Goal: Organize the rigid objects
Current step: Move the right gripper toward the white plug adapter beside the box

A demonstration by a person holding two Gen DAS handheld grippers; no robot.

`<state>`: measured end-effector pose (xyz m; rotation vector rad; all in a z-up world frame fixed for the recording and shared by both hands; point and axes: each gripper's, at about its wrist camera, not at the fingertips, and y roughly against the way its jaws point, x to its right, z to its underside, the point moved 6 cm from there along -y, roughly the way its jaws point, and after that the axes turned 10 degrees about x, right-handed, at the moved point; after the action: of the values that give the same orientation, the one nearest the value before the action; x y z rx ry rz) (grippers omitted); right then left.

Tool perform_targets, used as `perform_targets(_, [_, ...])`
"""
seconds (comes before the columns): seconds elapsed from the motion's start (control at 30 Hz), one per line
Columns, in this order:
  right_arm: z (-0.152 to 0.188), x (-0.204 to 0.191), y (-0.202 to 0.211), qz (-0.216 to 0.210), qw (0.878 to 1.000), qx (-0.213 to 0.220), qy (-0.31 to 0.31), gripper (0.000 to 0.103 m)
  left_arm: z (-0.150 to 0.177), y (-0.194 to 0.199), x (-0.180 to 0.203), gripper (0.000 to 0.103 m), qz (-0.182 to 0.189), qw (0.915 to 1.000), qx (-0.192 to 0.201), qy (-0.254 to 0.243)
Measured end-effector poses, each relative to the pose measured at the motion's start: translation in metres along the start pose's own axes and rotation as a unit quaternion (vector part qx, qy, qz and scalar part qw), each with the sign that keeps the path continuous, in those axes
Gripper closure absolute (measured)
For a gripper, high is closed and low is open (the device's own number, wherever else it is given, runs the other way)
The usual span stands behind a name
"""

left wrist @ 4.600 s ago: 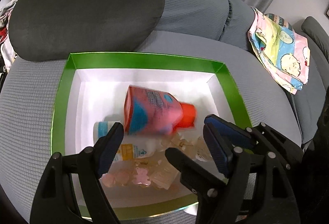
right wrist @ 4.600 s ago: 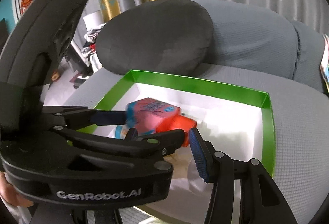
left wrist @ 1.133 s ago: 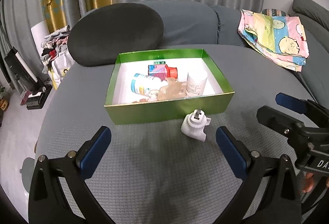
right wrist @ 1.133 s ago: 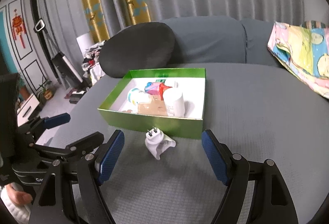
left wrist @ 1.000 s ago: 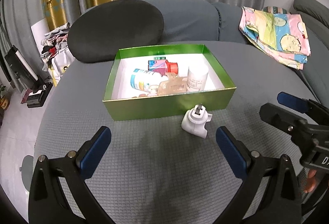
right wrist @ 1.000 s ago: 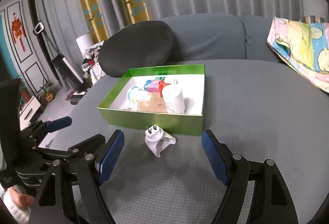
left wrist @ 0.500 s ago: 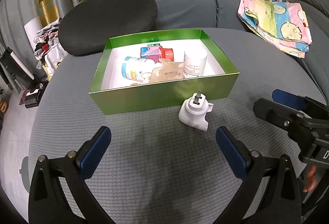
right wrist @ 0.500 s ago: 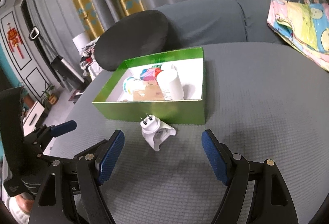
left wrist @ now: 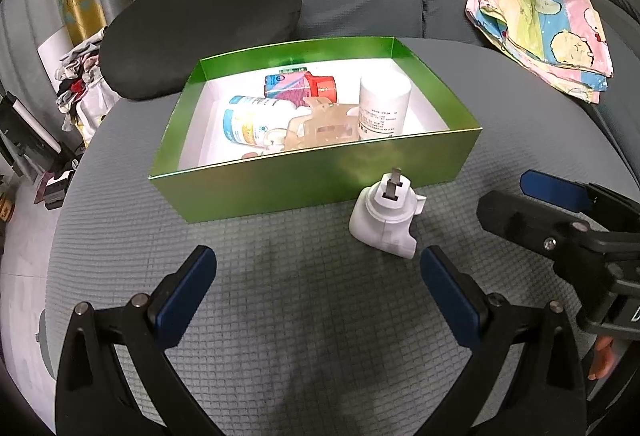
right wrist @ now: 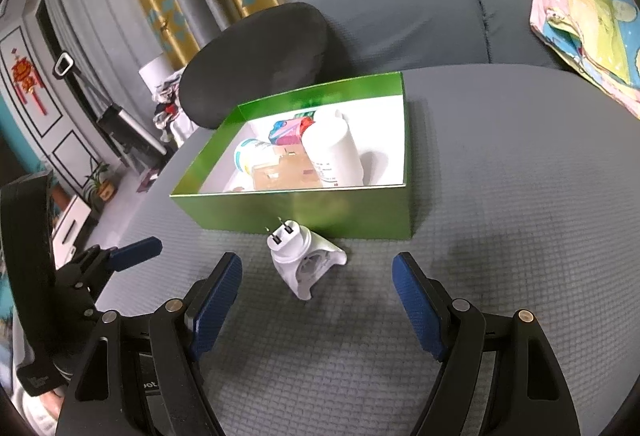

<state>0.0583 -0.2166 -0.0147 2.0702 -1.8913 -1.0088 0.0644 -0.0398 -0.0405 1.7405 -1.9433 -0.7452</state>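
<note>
A white plug-in device (left wrist: pixel 387 219) with two metal prongs lies on the grey cushion just in front of the green box (left wrist: pixel 312 184); it also shows in the right wrist view (right wrist: pixel 305 261). The box (right wrist: pixel 320 214) holds a white jar (left wrist: pixel 383 105), a pink bottle with a red cap (left wrist: pixel 300 85), a white-and-blue bottle (left wrist: pixel 252 119) and a tan hair clip (left wrist: pixel 322 126). My left gripper (left wrist: pixel 320 290) is open and empty, short of the plug. My right gripper (right wrist: pixel 316 296) is open and empty, with the plug just beyond its fingertips.
A dark round cushion (left wrist: pixel 200 24) and the sofa back stand behind the box. A colourful folded cloth (left wrist: pixel 540 36) lies at the right. The grey seat drops off at the left toward the floor and clutter (left wrist: pixel 76 92).
Both grippers have pulled back out of the box and then moved closer and lower toward the plug. The pink bottle now lies in the box. Both grippers stay open.
</note>
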Motion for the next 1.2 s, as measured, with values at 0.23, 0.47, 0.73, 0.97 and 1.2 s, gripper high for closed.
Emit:
perform_targets(0.23, [0.000,0.006,-0.008,-0.001,1.000,-0.005,-0.006,0.024,0.001,-0.010,0.004,0.001,0.001,1.0000,-0.008,-0.005])
perform_targets(0.47, [0.003,0.012,-0.015,0.000,1.000,-0.011,-0.013,0.024,0.001,-0.018,0.008,0.001,0.004,0.9999,-0.014,-0.007])
perform_targets(0.73, [0.004,0.014,-0.024,-0.002,1.000,-0.017,-0.014,0.024,0.001,-0.026,0.008,0.001,0.006,0.9998,-0.020,-0.006])
perform_targets(0.97, [0.006,0.017,-0.031,-0.002,1.000,-0.022,-0.017,0.024,0.002,-0.032,0.010,0.001,0.008,0.9997,-0.024,-0.007])
perform_targets(1.2, [0.007,0.020,-0.036,-0.004,0.999,-0.026,-0.021,0.024,0.004,-0.038,0.014,0.001,0.008,0.9995,-0.029,-0.008])
